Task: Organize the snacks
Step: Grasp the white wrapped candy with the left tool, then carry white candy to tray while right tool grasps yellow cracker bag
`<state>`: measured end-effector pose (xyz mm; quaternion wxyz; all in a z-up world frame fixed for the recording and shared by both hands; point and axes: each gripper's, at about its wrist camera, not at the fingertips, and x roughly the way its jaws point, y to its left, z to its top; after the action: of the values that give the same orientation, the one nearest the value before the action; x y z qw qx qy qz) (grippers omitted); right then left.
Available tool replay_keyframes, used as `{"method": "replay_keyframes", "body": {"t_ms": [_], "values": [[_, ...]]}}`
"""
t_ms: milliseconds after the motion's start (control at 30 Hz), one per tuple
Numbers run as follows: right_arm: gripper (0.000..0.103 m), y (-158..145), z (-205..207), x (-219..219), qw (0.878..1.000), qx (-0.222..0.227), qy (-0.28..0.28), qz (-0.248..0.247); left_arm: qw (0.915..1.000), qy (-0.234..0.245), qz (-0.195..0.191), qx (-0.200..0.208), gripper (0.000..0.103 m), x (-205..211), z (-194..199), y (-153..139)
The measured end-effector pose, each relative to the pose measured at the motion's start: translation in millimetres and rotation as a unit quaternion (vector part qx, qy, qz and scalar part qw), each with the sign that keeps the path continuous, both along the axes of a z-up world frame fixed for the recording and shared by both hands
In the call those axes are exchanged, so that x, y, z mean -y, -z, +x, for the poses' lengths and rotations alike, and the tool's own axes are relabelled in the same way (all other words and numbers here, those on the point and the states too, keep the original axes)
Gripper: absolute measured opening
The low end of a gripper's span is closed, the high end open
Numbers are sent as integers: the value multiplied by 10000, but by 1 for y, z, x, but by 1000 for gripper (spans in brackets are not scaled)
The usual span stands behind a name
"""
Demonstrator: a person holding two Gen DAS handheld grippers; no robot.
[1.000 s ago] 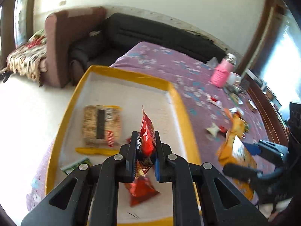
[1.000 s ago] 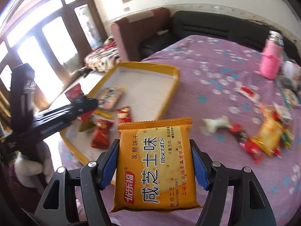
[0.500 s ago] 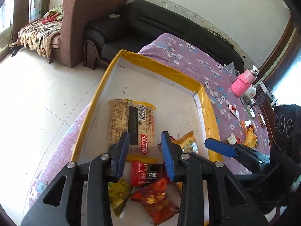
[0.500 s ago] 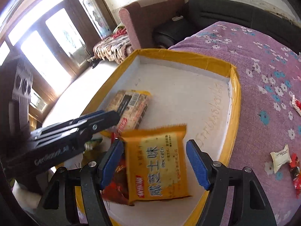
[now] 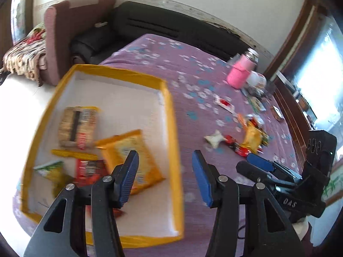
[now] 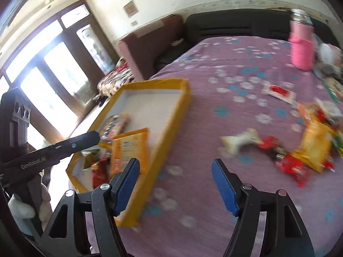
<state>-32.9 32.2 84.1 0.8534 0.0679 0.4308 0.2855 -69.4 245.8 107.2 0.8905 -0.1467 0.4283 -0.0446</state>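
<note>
Orange biscuit pack (image 5: 130, 160) lies in tray (image 5: 171, 115), beyond left tool (image 5: 165, 175).

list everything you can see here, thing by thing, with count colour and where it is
tray: 1, yellow rim, white floor, on the bedspread's left
biscuit pack: 1, orange, in tray
cracker pack: 1, tan, in tray, far side
red snack packet: 1, in tray, near side
green-yellow packet: 1, in tray, near left corner
loose snacks: a pile, count unclear, mixed colours, on bedspread right of tray
bottle: 1, pink, far right
bedspread: 1, purple, flowered
sofa: 1, black, behind
left gripper: black, blue pads, opening, empty
right gripper: black, blue pads, open, empty
</note>
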Motion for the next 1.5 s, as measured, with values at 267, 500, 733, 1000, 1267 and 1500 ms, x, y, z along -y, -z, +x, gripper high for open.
{"method": "replay_keyframes", "body": {"t_ms": [267,500,733,1000,1267,1500], "values": [[73,2,24,138,9906,-162,1229,572,9980,631,-73,-64,52,81,14,-1],[73,8,52,220,9702,36,2155,1111,9955,911,-180,-171,61,105,39,20],[73,44,64,232,9672,-277,2255,1139,9910,1285,158,-337,61,134,86,45],[73,53,70,212,9735,-457,1961,1087,9642,2214,1366,-517,60,160,122,82],[73,56,66,206,9760,-457,1897,967,9689,2012,1376,-419,17,162,115,81],[73,54,61,197,9805,-255,1772,811,9783,1841,947,-79,17,148,85,61]]}}
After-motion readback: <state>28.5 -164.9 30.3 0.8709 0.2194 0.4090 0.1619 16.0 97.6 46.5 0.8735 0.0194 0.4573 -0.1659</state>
